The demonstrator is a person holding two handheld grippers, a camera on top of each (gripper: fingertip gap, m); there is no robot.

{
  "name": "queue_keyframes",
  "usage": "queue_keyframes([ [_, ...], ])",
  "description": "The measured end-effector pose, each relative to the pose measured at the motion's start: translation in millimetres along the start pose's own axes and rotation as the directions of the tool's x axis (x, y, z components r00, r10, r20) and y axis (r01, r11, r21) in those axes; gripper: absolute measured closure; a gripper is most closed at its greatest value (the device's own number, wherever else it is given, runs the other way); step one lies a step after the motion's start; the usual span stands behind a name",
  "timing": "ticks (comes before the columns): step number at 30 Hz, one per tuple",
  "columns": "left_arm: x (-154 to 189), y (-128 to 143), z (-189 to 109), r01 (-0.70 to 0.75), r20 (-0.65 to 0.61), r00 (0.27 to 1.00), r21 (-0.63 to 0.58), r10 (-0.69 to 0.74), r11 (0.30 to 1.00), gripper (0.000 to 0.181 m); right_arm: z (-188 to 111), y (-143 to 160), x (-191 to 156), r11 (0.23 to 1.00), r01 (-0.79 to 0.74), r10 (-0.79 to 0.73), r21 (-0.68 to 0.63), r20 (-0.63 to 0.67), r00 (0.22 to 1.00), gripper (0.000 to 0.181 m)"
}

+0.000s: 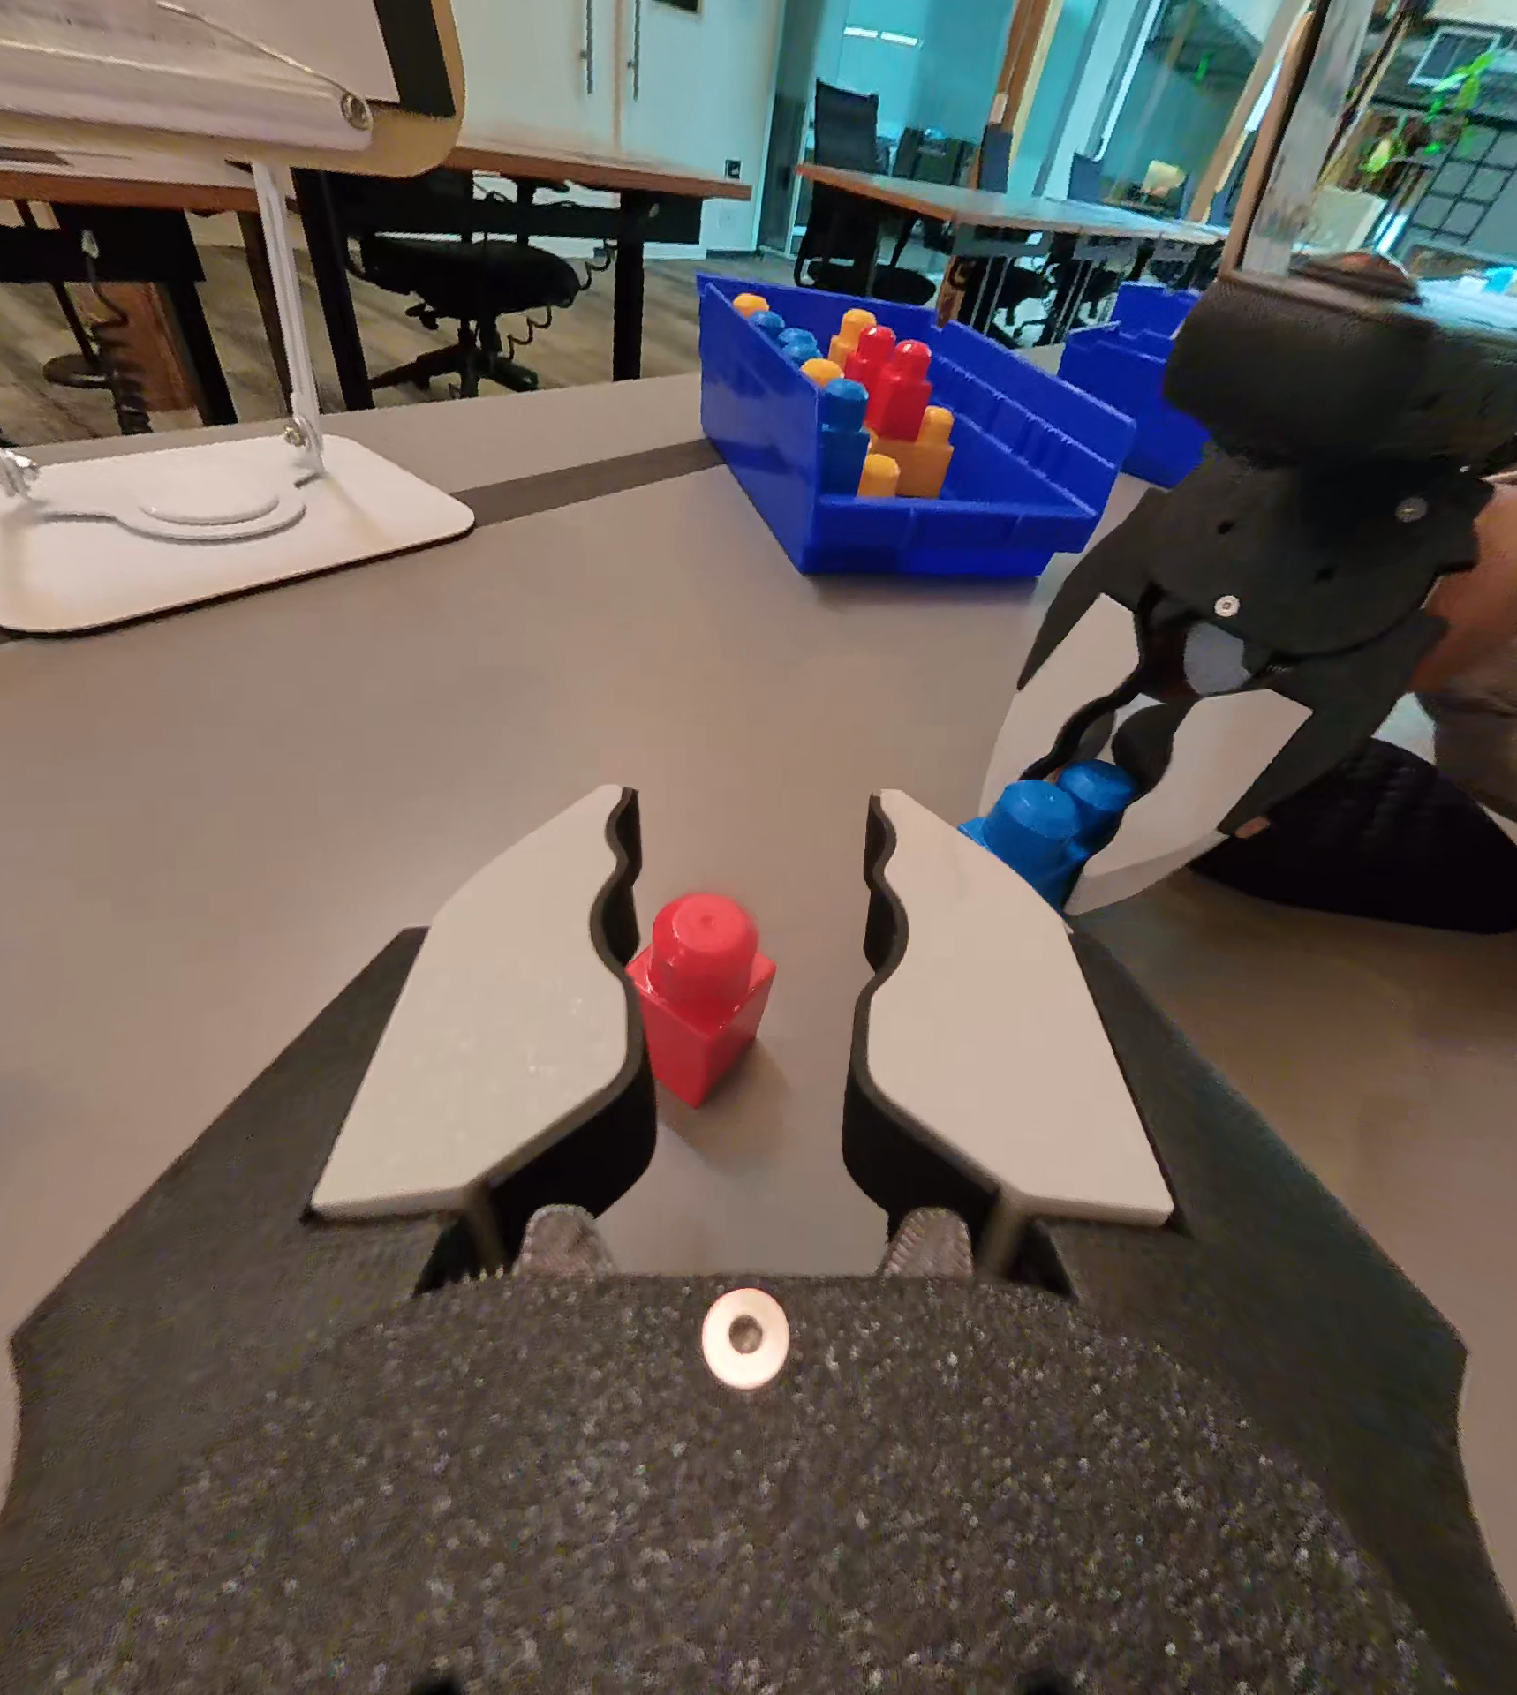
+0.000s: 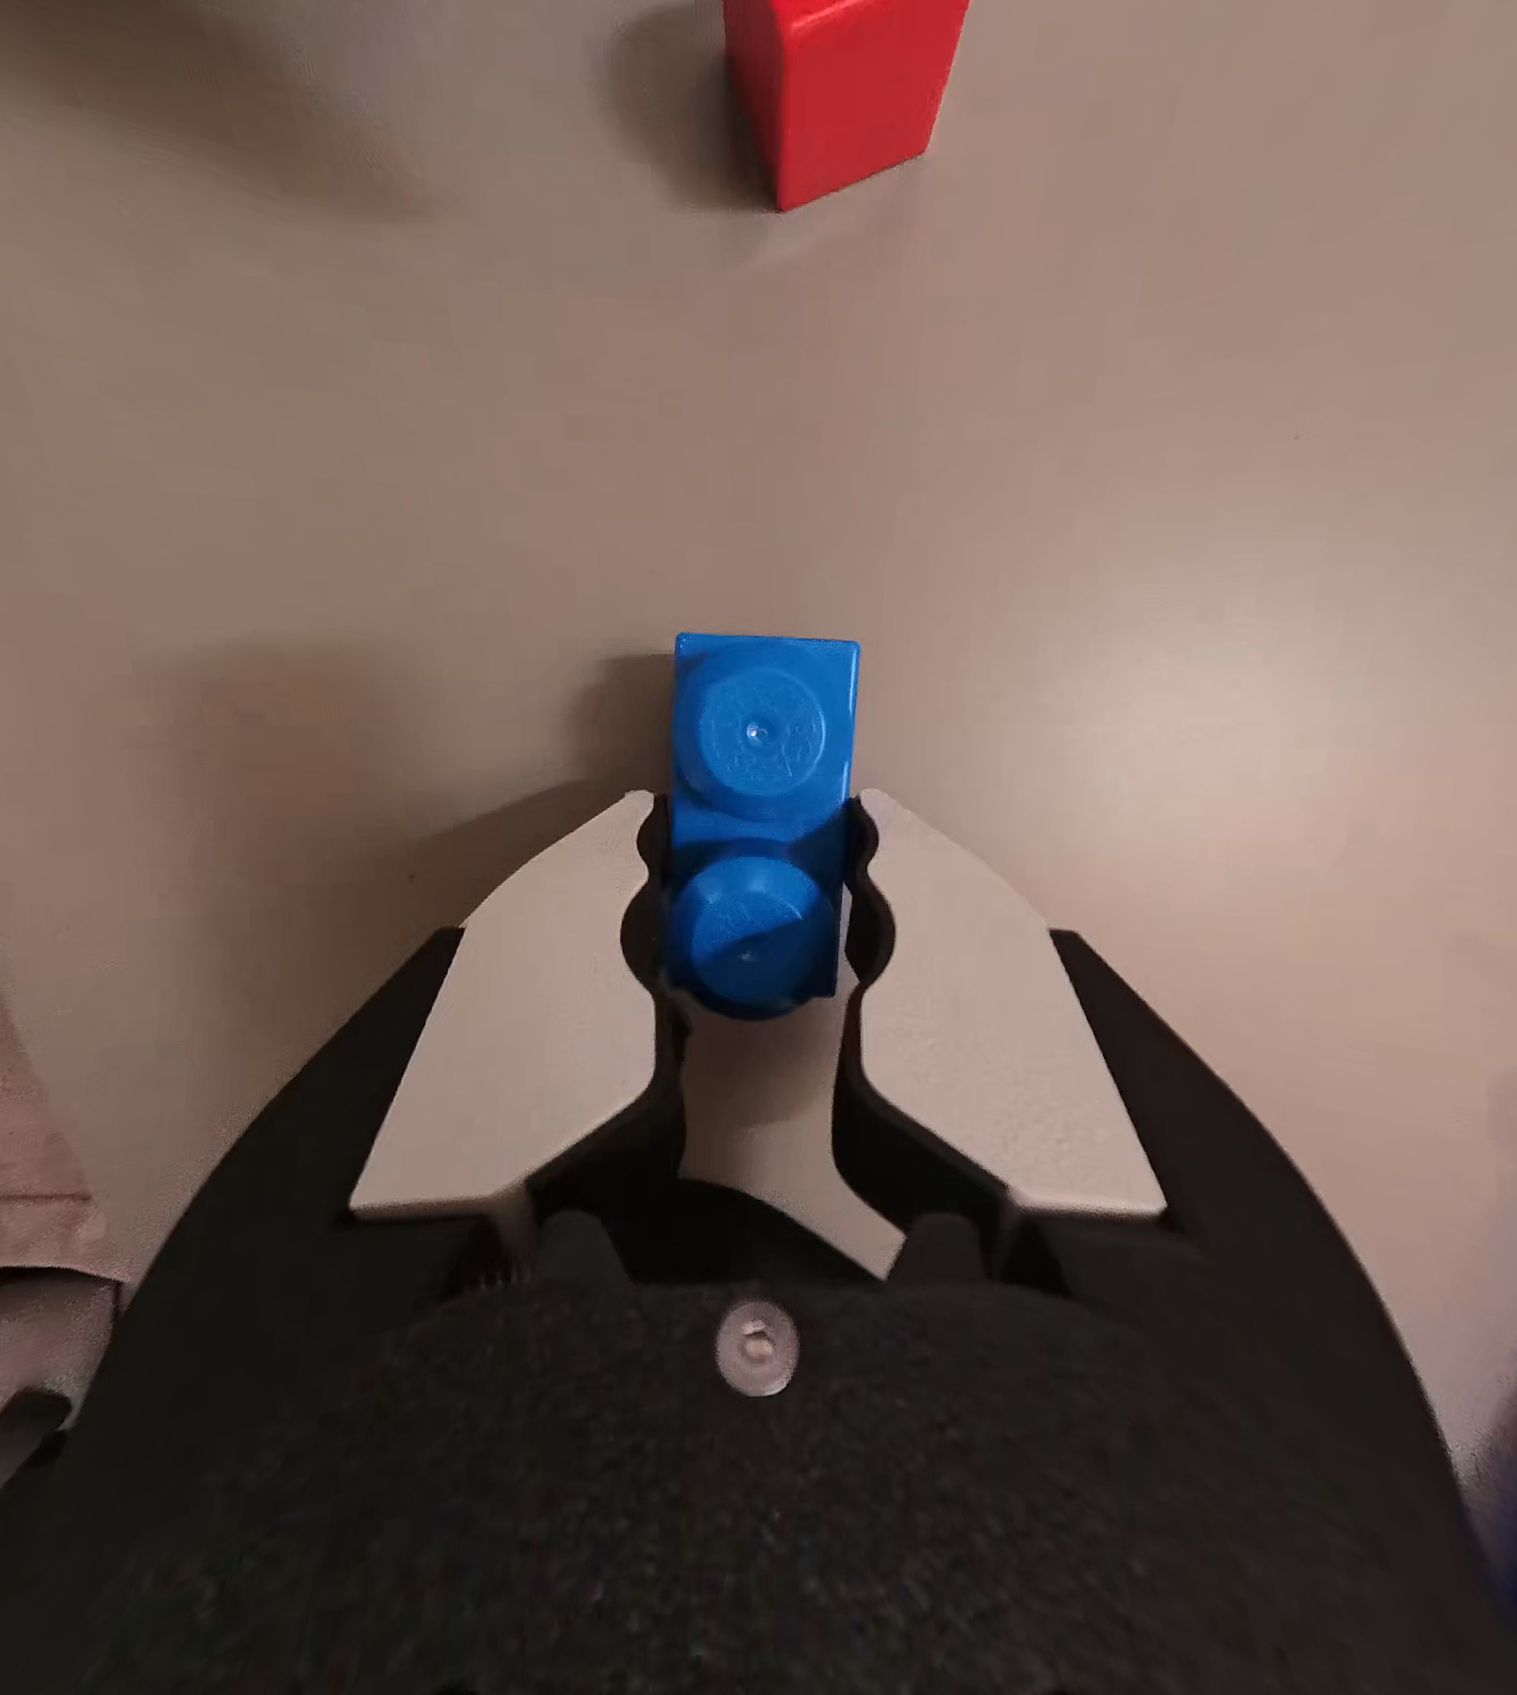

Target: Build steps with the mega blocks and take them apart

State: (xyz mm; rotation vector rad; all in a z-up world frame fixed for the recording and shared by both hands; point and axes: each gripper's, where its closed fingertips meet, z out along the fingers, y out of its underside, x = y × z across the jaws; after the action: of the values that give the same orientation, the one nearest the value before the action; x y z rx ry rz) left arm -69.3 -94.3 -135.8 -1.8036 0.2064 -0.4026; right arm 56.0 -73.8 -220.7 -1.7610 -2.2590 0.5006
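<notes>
The right gripper (image 2: 759, 880) pinches a two-stud blue block (image 2: 759, 825) in its jaws, seemingly resting on the tabletop (image 1: 369, 780). The left gripper (image 1: 750, 862), jaws spread, straddles a red block (image 1: 704, 995).

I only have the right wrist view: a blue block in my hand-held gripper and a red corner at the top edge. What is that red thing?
Observer: A one-stud red block, upright on the table.
Operator: Is the left hand-held gripper holding it?
Observer: No. The left hand-held gripper is open, fingers either side of the block, with a clear gap on the right side.
Operator: Where are the spare blocks?
Observer: In a blue bin at the table's far side, holding red, yellow and blue blocks.
</notes>
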Motion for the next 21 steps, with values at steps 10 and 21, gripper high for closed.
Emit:
queue_keyframes([
  [10, 63, -39, -18, 0.136, -0.386, 0.921, 0.191, -0.053, 0.972, 0.134, -117, -94, -26, 0.454, -0.098, -0.236, 0.885, 0.225, 0.945, 0.146],
  [21, 103, -48, -27, 0.161, -0.528, 0.849, 0.25, -0.005, 0.955, 0.14, -107, -124, -65, 0.373, -0.19, -0.334, 0.908, 0.322, 0.886, 0.146],
])
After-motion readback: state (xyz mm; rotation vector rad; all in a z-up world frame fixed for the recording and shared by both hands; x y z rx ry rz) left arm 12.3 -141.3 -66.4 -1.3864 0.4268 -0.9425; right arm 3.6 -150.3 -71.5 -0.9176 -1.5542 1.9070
